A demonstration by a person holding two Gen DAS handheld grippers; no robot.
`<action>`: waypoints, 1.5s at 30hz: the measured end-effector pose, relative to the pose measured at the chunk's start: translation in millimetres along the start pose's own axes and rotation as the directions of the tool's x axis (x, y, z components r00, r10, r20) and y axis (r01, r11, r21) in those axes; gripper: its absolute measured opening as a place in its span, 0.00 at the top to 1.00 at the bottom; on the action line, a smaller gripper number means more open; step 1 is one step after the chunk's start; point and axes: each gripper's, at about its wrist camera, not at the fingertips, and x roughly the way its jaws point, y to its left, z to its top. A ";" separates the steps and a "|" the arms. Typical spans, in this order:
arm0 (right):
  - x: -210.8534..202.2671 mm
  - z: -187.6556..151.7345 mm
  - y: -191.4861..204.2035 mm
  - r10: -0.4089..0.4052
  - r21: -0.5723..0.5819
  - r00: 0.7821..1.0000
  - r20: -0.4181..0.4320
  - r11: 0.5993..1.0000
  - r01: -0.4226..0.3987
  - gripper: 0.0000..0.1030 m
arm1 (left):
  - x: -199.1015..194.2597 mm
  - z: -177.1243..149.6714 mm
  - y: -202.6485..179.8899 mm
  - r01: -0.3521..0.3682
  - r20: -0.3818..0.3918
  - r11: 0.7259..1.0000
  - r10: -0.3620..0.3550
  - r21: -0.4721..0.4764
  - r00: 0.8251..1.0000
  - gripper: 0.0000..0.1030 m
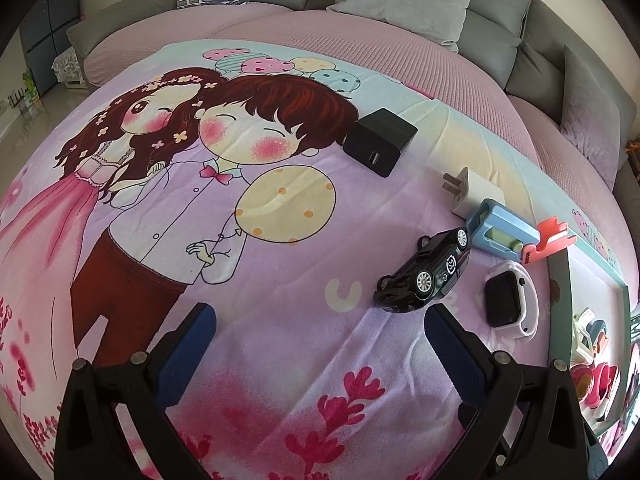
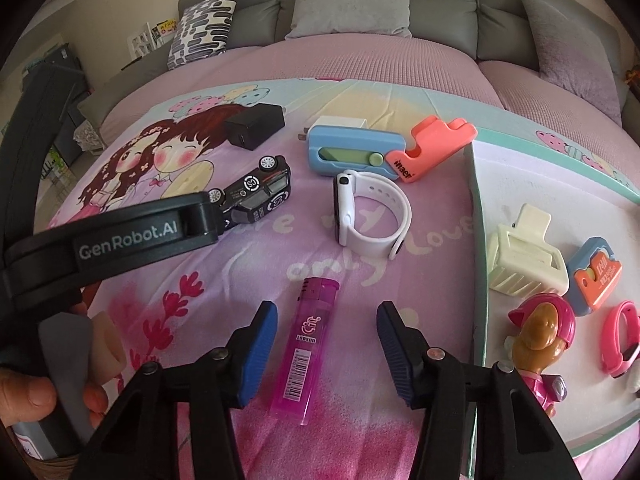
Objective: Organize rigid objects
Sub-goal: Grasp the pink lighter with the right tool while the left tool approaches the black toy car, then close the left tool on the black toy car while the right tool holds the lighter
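Right gripper (image 2: 326, 344) spread wide, straddling the pink lighter (image 2: 306, 350) on soft blanket (image 2: 240, 280) — risks skidding or tilting on closure. Left gripper (image 1: 320, 334) gaping, empty, near the toy car (image 1: 424, 270).

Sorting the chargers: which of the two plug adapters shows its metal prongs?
The white adapter; its two prongs stick out toward the black adapter, which shows only a USB port.

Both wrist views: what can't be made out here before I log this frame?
- Toy car, right wrist view: its front is hidden behind the left gripper's body.
- Pink wristband, right wrist view: cut off by the frame edge.
- White tray, left wrist view: its contents are squeezed into the edge, unreadable.
- Purple lighter: fuel level indiscernible.
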 end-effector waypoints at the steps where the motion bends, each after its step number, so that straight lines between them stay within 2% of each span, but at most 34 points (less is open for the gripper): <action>1: 0.2 -0.3 -0.1 -0.002 0.003 1.000 -0.005 1.000 0.002 0.47 | 0.1 0.0 -0.4 0.000 -0.001 1.000 0.000 0.002 1.000 0.00; 7: -2.6 -1.5 -0.7 0.003 0.005 1.000 -0.014 1.000 -0.003 0.52 | 0.9 0.5 0.9 -0.005 -0.003 1.000 0.005 -0.002 1.000 0.00; 13: -1.7 -2.6 5.8 0.015 -0.027 1.000 -0.026 1.000 -0.015 0.61 | 1.9 0.9 1.6 -0.002 -0.006 1.000 0.002 0.000 1.000 0.00; 18: 1.0 -3.8 6.4 0.010 -0.036 0.999 -0.039 0.999 -0.011 0.61 | 0.4 1.3 0.2 0.000 0.001 1.000 0.000 0.007 1.000 0.00; 25: 1.3 -2.9 2.5 -0.012 -0.032 0.999 -0.040 0.999 0.011 0.78 | -1.9 0.7 -8.2 0.003 0.009 0.999 -0.003 0.038 1.000 0.00; 32: 1.1 -0.9 -2.7 -0.011 -0.012 1.000 -0.020 1.000 0.010 0.78 | -1.0 0.6 -17.6 0.014 0.017 0.998 -0.015 0.059 1.000 0.00; 36: 0.3 1.5 -9.6 -0.015 0.014 1.000 -0.003 1.000 0.015 0.78 | 3.5 1.3 -20.3 0.045 0.012 0.998 -0.045 0.044 0.999 0.00; 42: -1.8 5.2 -19.8 -0.017 0.054 1.000 0.026 0.998 0.015 0.79 | 4.8 6.1 -30.1 0.044 0.056 0.997 -0.048 0.068 0.997 0.00; 45: -3.8 7.2 -24.9 -0.020 0.074 0.999 0.043 0.997 0.017 0.79 | 8.1 8.8 -30.0 0.068 0.064 0.996 -0.071 0.049 0.995 0.00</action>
